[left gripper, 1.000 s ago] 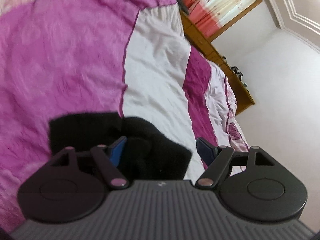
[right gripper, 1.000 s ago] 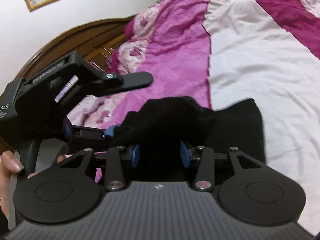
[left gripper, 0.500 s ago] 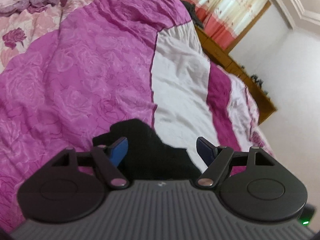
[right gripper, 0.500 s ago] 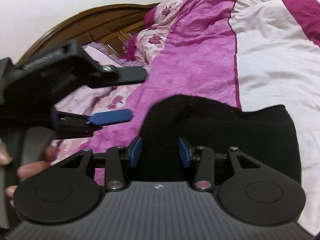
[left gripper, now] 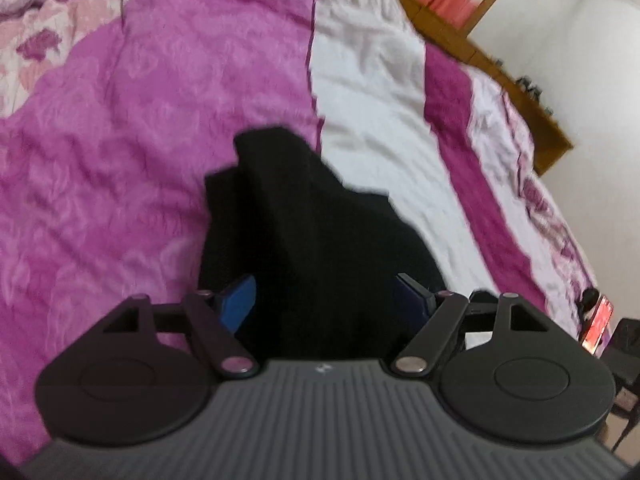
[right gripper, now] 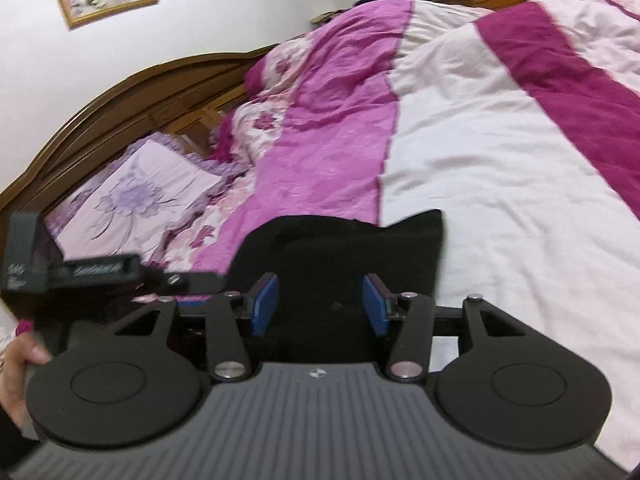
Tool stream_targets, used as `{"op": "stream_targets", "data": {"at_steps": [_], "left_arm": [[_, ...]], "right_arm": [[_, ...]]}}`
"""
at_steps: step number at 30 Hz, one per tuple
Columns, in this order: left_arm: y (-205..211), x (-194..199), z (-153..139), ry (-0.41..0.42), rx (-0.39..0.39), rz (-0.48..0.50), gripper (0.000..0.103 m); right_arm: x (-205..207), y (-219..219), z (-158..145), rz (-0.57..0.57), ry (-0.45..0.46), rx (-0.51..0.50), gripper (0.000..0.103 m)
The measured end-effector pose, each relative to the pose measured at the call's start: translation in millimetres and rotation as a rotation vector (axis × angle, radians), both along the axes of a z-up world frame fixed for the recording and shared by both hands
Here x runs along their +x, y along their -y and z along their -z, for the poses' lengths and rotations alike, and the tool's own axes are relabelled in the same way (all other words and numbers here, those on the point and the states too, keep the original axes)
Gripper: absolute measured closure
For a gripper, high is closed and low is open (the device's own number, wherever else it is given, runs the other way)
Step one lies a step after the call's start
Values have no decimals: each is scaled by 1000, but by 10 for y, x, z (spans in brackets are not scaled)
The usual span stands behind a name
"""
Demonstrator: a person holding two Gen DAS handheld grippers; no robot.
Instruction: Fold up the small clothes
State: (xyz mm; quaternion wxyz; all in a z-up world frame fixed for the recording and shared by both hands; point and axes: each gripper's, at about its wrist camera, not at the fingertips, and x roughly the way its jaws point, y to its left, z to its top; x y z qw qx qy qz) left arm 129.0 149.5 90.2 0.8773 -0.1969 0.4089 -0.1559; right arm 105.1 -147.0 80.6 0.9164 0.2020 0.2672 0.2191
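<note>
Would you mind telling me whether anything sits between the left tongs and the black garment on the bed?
Nothing visible does. The black garment lies on the bedspread directly between the open fingers of the left tongs.

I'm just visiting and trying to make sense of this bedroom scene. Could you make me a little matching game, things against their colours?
Things:
1. garment
2. finger pads
3. headboard
4. picture frame

Colours:
a. brown wood
b. black
c. gold
d. blue

Pairs: 1-b, 2-d, 3-a, 4-c
</note>
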Motion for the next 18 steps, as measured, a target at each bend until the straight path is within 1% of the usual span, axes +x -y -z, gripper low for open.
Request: {"op": "stream_targets", "data": {"at_steps": [3, 4, 5, 6, 8, 9, 11, 13, 15, 18], "left_arm": [[61, -82, 120, -35, 23, 25, 29], [76, -108, 150, -34, 32, 25, 51], [90, -126, 178, -38, 47, 34, 85], [79, -138, 188, -41, 64, 18, 87], [-16, -183, 154, -30, 43, -19, 91], [-58, -219, 112, -16, 51, -35, 93], [-146, -293, 50, 10, 83, -70, 94], [-257, -297, 99, -20, 91, -92, 94], [-337, -282, 213, -70, 97, -111, 94], [-328, -263, 317, -96, 110, -114, 94]], "right_arm": [[-52, 99, 121, 28, -44, 4, 43], [-68, 116, 164, 37, -65, 8, 43], [-97, 131, 209, 41, -80, 17, 43], [-120, 130, 238, 43, -90, 25, 42], [-160, 123, 286, 40, -106, 43, 42], [-174, 97, 290, 38, -110, 50, 42], [-195, 47, 255, 26, -108, 61, 42], [-241, -28, 213, -2, -89, 59, 40], [-292, -142, 205, -36, -83, 38, 38], [-303, -272, 273, -61, -92, -6, 37]]}}
